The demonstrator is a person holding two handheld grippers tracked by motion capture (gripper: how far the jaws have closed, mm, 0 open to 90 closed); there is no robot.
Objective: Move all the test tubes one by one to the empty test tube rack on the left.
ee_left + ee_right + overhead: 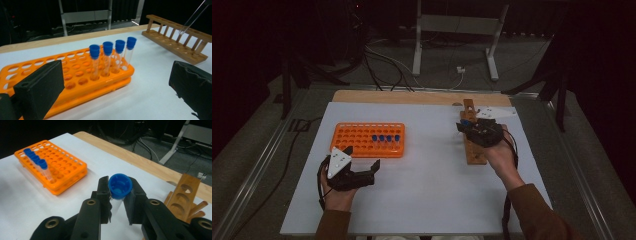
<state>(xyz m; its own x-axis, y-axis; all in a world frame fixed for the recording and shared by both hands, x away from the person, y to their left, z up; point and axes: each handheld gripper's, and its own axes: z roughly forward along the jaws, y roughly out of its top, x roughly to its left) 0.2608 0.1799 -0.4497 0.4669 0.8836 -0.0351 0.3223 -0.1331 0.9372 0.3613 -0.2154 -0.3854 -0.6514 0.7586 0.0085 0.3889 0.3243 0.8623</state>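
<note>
An orange tube rack (357,136) lies left of centre on the white table, with several blue-capped clear tubes (385,138) standing in one row. My left gripper (361,158) rests just in front of it, open, jaws wide apart and nothing between them. In the left gripper view the rack (75,75) and its tubes (112,53) are close ahead. My right gripper (468,128) hovers over the wooden rack (475,150) at the right, shut on a blue-capped tube (120,185). That tube's clear body (193,16) hangs tilted above the wooden rack (175,42).
The white sheet (422,185) covers most of the table, with a bare wooden strip (412,97) along the far edge. Beyond the table are a white stand (457,30) and cables on the floor. The wooden rack's round holes (183,195) lie just right of my right gripper.
</note>
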